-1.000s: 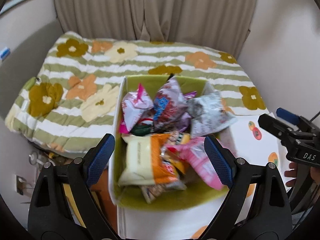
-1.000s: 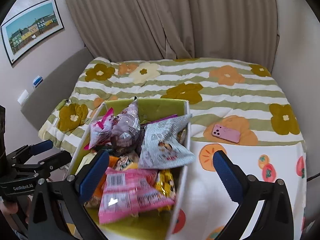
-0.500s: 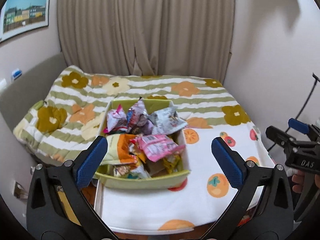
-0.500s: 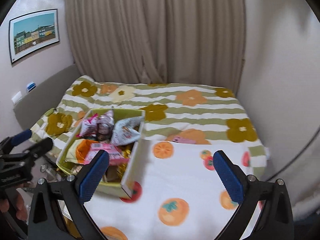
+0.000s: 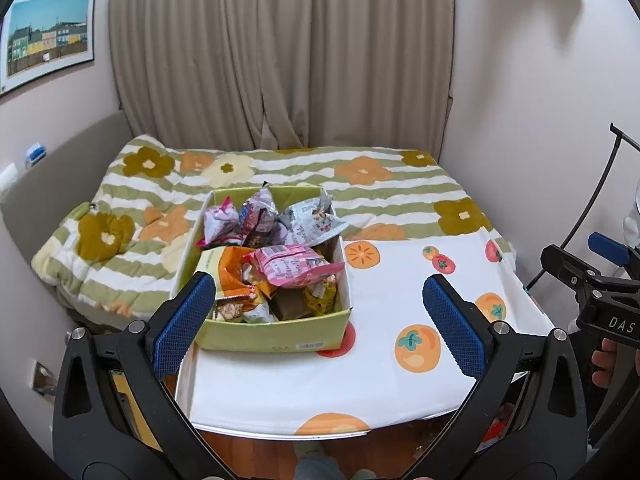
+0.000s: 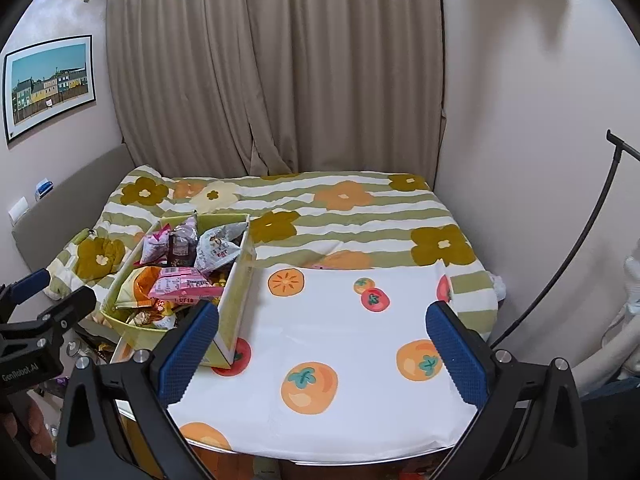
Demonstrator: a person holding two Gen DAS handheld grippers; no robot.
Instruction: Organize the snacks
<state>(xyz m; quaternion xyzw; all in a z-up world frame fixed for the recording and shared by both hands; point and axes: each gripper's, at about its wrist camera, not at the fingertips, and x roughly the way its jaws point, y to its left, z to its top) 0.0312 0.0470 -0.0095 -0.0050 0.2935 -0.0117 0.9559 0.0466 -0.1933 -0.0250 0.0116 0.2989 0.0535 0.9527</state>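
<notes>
- Snacks fill a light-green cardboard box [image 5: 276, 336] at the left edge of a small table under a white cloth printed with orange persimmons [image 5: 392, 292]; crinkly foil packets stand at the back, a pink plastic packet [image 5: 294, 266] lies on top of the pile
- Left gripper [image 5: 320, 320] hangs over the table's near edge, blue pads wide apart and empty, the box's near wall between them, probably so the whole pile can be read
- White cloth right of the box lies bare, likely free space for sorting
- Right gripper [image 6: 324, 350] hovers above that bare stretch, its pads [image 6: 188, 344] spread with nothing in them, the left one overlapping the box's near right corner in view
</notes>
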